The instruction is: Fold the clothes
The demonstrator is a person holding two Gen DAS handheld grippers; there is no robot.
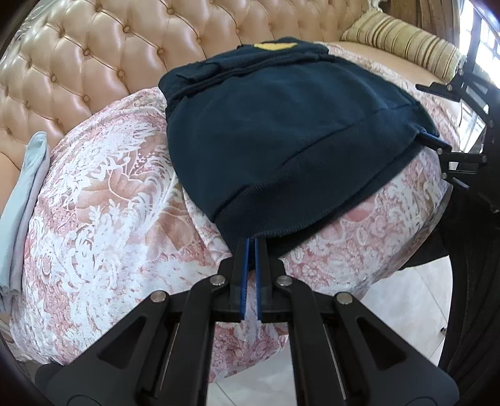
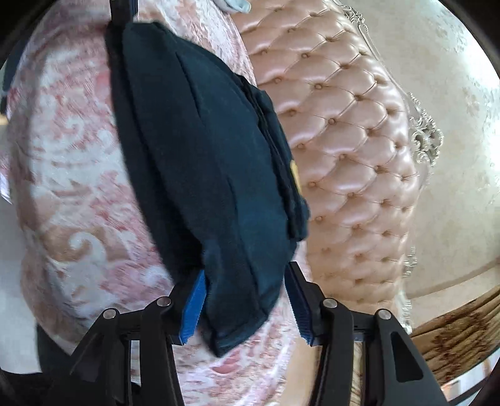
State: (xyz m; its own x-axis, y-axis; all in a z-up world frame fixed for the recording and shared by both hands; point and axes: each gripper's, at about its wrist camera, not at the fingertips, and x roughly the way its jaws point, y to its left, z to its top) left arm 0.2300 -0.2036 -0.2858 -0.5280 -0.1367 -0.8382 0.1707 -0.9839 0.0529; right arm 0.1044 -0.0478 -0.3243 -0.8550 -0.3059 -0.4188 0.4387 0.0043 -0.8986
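Observation:
A navy sweater (image 1: 281, 131), folded into a thick pad with a yellow patch at its far end, lies on the pink-and-white patterned sofa cover (image 1: 103, 200). My left gripper (image 1: 251, 242) is shut on the sweater's ribbed hem at the near edge. In the right wrist view that gripper's fingers (image 2: 123, 12) show at the far end of the sweater (image 2: 200, 156). My right gripper (image 2: 245, 270) straddles the sweater's side edge. The thick fold fills the space between its blue pads (image 2: 193, 306), which press on it. The same gripper (image 1: 425, 109) shows at the sweater's right corner.
A tufted beige leather sofa back (image 1: 103, 59) rises behind the seat. A pale blue folded garment (image 1: 25, 200) lies at the left end. A striped cushion (image 1: 403, 43) rests at the far right. A tiled floor (image 1: 403, 299) shows below the seat's front edge.

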